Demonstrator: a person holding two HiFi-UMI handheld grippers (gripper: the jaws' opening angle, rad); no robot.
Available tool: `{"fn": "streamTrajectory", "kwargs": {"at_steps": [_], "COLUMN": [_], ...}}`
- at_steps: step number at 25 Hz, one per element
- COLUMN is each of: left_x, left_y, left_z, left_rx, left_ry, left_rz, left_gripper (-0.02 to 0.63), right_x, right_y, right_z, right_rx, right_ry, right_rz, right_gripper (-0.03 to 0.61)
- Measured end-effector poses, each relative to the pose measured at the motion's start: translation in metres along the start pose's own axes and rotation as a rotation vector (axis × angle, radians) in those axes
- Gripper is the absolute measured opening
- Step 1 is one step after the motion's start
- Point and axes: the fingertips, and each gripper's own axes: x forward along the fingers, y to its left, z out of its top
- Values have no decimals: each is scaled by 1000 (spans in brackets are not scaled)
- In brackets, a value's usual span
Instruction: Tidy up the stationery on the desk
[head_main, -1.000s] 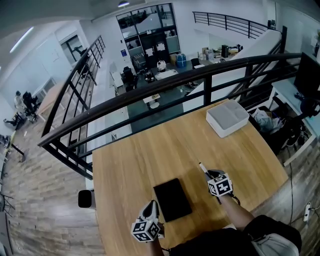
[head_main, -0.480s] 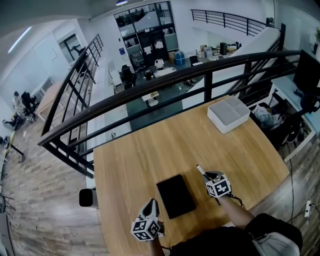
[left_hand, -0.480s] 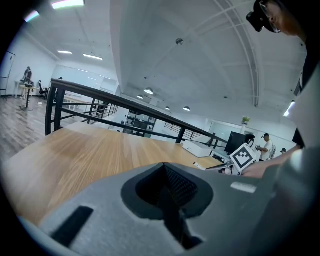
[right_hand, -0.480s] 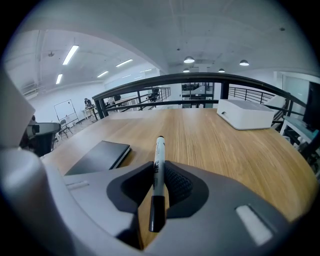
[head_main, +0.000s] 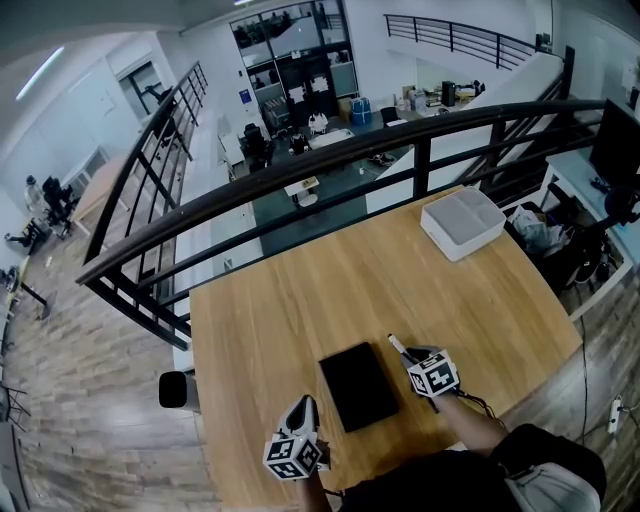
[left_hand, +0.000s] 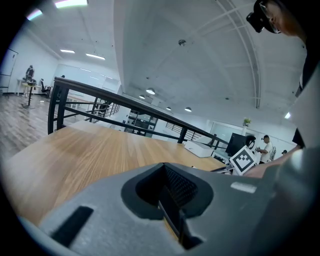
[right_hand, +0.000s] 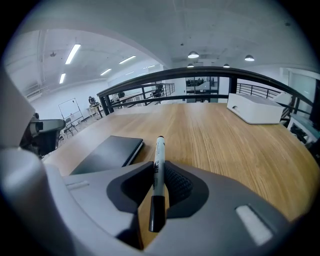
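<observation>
A white marker with a black cap (right_hand: 158, 167) is clamped between the jaws of my right gripper (right_hand: 160, 182) and sticks out forward. In the head view that right gripper (head_main: 412, 357) hovers just right of a black notebook (head_main: 359, 385), with the marker (head_main: 396, 346) pointing away from me. The notebook (right_hand: 108, 154) lies flat on the wooden desk (head_main: 300, 300), to the left of the marker. My left gripper (head_main: 304, 411) is near the desk's front edge, left of the notebook. In its own view the left gripper (left_hand: 171, 202) is shut with nothing in it.
A white box (head_main: 463, 222) sits at the desk's far right corner, and the white box (right_hand: 254, 110) also shows in the right gripper view. A black railing (head_main: 330, 165) runs along the far edge. A black round object (head_main: 172, 389) is off the desk's left side.
My right gripper has moved a little left with the marker, closer to the notebook. The left gripper has stayed in place.
</observation>
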Motion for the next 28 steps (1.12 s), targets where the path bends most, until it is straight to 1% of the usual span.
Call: {"fn": "streamTrajectory", "kwargs": {"at_steps": [10, 22, 28], "left_x": [-11, -15, -15], "left_y": [13, 21, 21], "left_z": [-3, -7, -8], "left_rx": [-14, -29, -30], "left_ry": [-5, -2, -10], "left_rz": [20, 40, 38], "left_gripper": [-3, -3, -3], "right_x": [14, 26, 28], "right_y": [23, 36, 42], "right_z": [-10, -22, -27], "right_rx": [-1, 9, -5], "right_ry": [42, 91, 116], "right_rz": [42, 78, 101], "right_gripper": [80, 81, 81]}}
